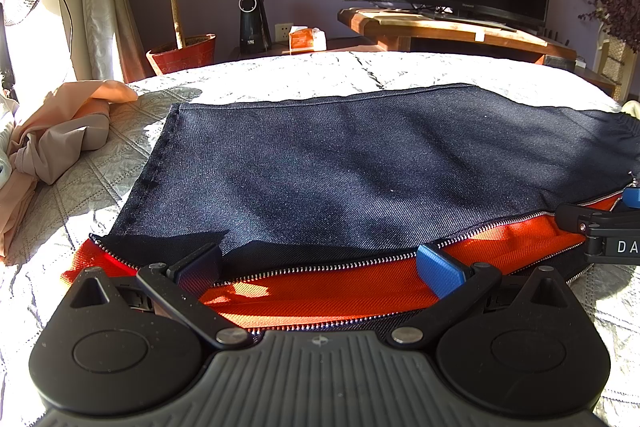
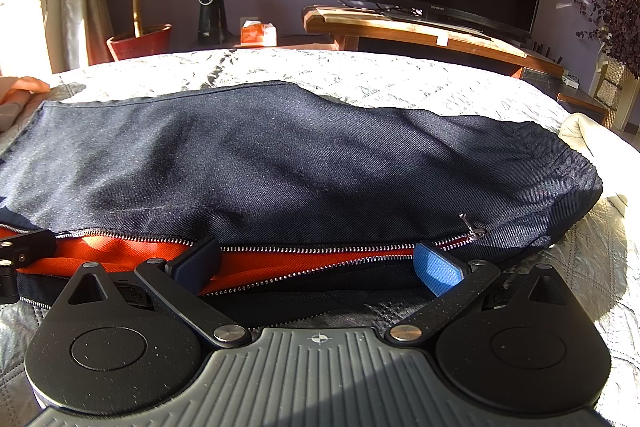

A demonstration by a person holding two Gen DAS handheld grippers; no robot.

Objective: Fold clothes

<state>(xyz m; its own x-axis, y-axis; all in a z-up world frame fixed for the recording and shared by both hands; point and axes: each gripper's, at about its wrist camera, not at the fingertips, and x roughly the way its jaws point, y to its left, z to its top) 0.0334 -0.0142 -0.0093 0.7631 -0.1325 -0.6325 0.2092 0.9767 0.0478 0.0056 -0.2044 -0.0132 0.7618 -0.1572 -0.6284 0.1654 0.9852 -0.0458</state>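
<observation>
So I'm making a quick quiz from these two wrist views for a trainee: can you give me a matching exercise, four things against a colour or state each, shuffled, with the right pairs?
Things:
1. navy jacket
2. jacket lining
3. peach garment
4. left gripper

Colour or state:
A. crumpled in a heap at the bed's left side
B. open, fingers apart at the zipper edge
C. bright orange, showing through the unzipped front
D. dark blue, spread flat on the quilt

Pairs: 1-D, 2-C, 3-A, 4-B
</observation>
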